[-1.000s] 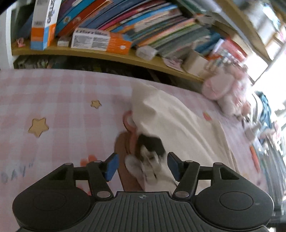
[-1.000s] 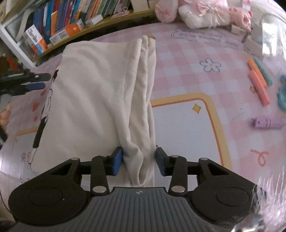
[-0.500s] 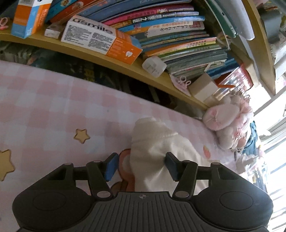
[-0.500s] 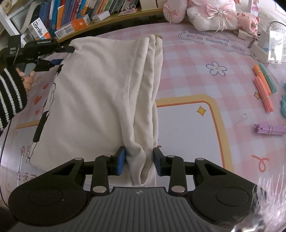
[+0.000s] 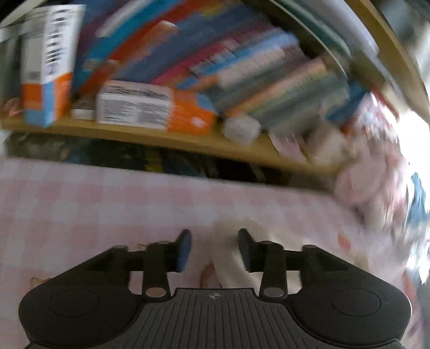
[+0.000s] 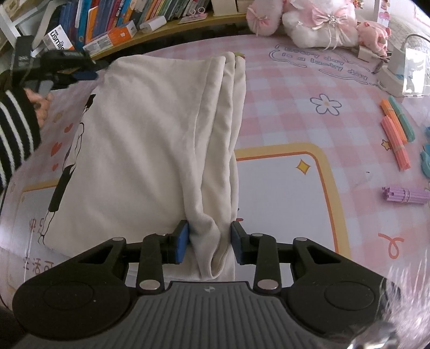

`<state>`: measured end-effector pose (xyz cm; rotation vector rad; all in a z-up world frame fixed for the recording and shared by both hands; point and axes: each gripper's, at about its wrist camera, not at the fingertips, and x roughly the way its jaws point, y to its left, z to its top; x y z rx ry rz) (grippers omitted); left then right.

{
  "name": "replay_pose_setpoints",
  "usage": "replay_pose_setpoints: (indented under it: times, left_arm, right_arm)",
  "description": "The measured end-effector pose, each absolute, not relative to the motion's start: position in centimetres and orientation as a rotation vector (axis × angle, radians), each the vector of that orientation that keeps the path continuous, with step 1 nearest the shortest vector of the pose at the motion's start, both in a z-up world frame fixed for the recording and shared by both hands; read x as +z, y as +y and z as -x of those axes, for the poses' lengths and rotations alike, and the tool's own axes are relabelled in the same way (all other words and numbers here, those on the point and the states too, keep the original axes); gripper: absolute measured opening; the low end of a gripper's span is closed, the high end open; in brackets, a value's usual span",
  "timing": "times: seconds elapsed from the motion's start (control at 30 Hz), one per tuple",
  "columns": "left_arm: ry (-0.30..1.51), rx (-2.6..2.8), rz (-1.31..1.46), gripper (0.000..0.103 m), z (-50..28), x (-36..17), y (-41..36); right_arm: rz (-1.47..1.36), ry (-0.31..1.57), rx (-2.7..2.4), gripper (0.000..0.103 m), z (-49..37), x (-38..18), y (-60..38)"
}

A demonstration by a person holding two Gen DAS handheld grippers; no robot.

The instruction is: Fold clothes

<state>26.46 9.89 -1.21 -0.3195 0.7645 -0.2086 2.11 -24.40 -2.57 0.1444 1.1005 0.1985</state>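
Note:
A cream garment (image 6: 150, 134) with a black line drawing lies folded lengthwise on the pink checked table mat (image 6: 282, 88). My right gripper (image 6: 209, 233) is shut on the bunched near end of its folded edge. At the far left corner of the garment, the left gripper (image 6: 80, 72) is held by a hand in a striped sleeve (image 6: 13, 126). The left wrist view is blurred. There, a cream corner of the garment (image 5: 228, 252) sits between the opening jaws of my left gripper (image 5: 214, 239), against the right finger and apart from the left pad.
A wooden shelf (image 5: 161, 137) packed with books and boxes runs along the far edge of the table. Pink plush toys (image 6: 317, 24) sit at the back right. Bundles of coloured sticks (image 6: 395, 134) and a purple bundle (image 6: 403, 194) lie at the right.
The left gripper has travelled from the printed left side of the garment to its far left corner by the shelf. The right gripper has stayed clamped on the near end.

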Motion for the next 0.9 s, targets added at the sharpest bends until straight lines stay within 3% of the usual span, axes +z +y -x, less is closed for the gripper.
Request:
replay_pose_setpoints:
  times: [0.13,0.53,0.9]
  left_arm:
    - [0.757,-0.257,0.299,0.052,-22.9,0.1,10.5]
    - [0.943,-0.244,0.332,0.053,-9.1,-2.9,9.9]
    - [0.956,-0.159,0.333,0.058,-4.6,-3.0,8.6]
  right_arm:
    - [-0.136,1.096,0.210,0.031,-2.1,-2.5,-24.4]
    - [-0.089,1.071,0.258,0.032,-1.9,-2.7,-24.3]
    - [-0.159,1.095,0.309,0.033,-2.4,-2.7,-25.5]
